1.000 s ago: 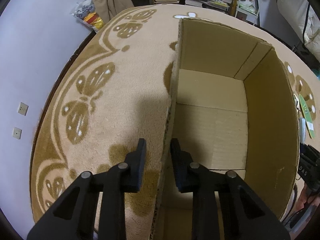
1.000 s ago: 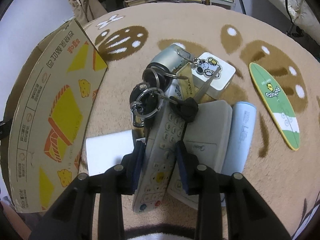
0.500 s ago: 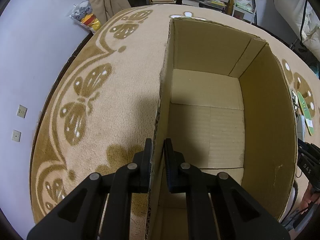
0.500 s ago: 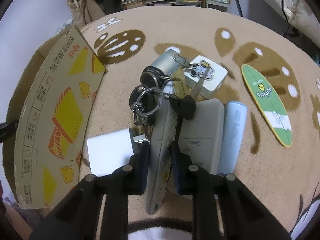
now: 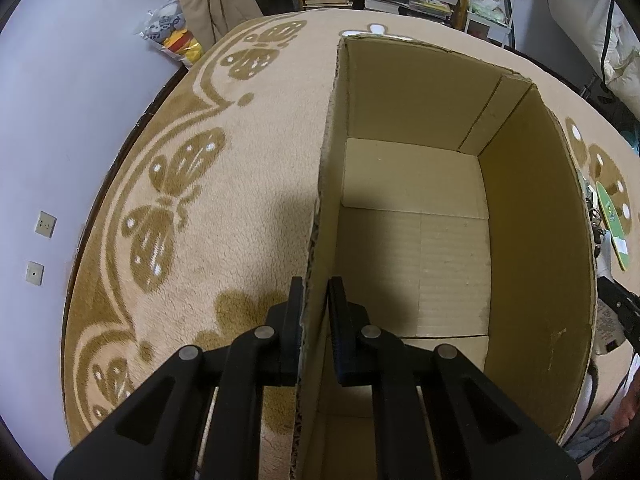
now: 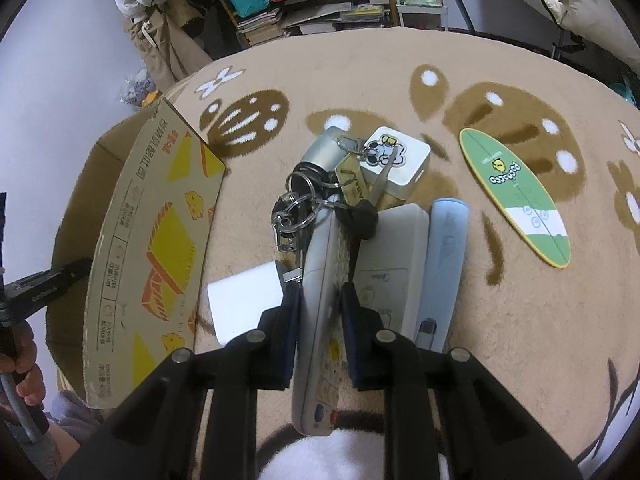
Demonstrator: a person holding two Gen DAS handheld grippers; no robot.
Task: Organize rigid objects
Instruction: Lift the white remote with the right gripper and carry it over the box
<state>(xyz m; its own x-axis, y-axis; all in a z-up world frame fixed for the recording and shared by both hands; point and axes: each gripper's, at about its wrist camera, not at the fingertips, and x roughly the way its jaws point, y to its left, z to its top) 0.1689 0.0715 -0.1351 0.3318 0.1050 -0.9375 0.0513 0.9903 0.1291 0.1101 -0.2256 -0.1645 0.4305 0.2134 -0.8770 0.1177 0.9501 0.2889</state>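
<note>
An open cardboard box (image 5: 532,240) stands on the beige rug with nothing inside. My left gripper (image 5: 316,284) is shut on the box's left wall, one pad inside and one outside. In the right wrist view my right gripper (image 6: 320,292) is shut on a long grey remote control (image 6: 320,256), which is tilted onto its edge and raised a little off the rug. A bunch of keys (image 6: 304,204) lies against the remote's far end. A white remote (image 6: 394,248) and a pale blue case (image 6: 444,256) lie just to its right.
The box's printed outer wall (image 6: 148,240) stands left of the pile. Around the pile are a white block (image 6: 244,300), a silver cylinder (image 6: 324,152), a white square charger with a cartoon sticker (image 6: 396,156) and a green surfboard-shaped piece (image 6: 520,192). A person's hand (image 6: 20,360) shows at the lower left.
The left jaws closed onto the box wall. The right jaws closed onto the grey remote, which then rolled onto its edge and rose slightly with the gripper.
</note>
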